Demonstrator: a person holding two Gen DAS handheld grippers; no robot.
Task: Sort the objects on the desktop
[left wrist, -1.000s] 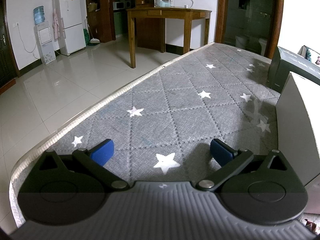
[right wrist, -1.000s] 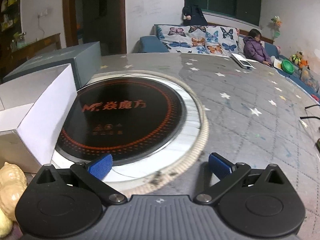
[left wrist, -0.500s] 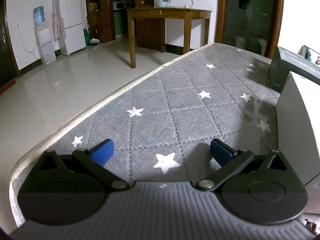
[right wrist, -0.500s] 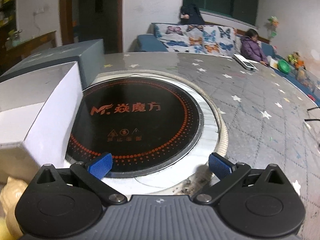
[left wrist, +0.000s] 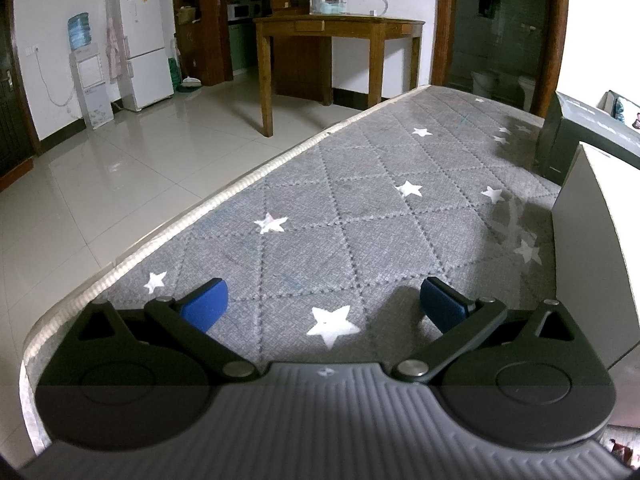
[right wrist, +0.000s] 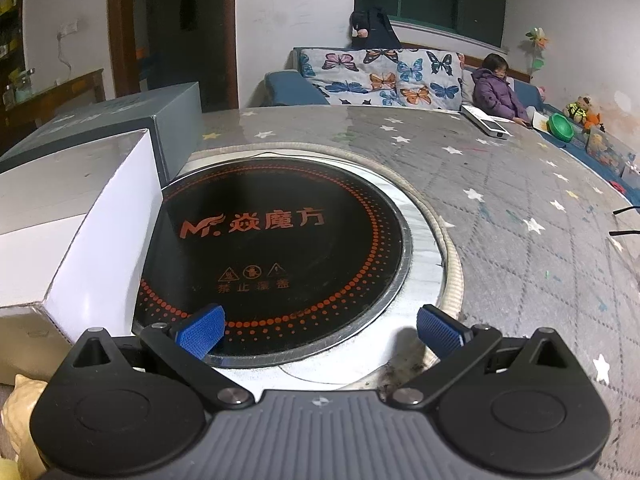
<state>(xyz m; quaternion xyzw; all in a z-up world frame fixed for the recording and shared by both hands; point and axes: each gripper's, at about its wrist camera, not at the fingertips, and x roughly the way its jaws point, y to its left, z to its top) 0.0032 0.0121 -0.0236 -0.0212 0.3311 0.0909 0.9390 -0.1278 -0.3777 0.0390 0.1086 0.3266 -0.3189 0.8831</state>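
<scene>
Now white box (right wrist: 76,216) sits left of right tongs (right wrist: 318,330).

Left gripper (left wrist: 323,305) and right gripper (right wrist: 320,330) both hold their fingers spread wide, empty.

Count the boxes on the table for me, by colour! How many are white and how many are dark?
White: 1, the white box, next to the round cooktop.
Dark grey: 1, the dark box, behind the white one.
Total: 2 boxes.
</scene>
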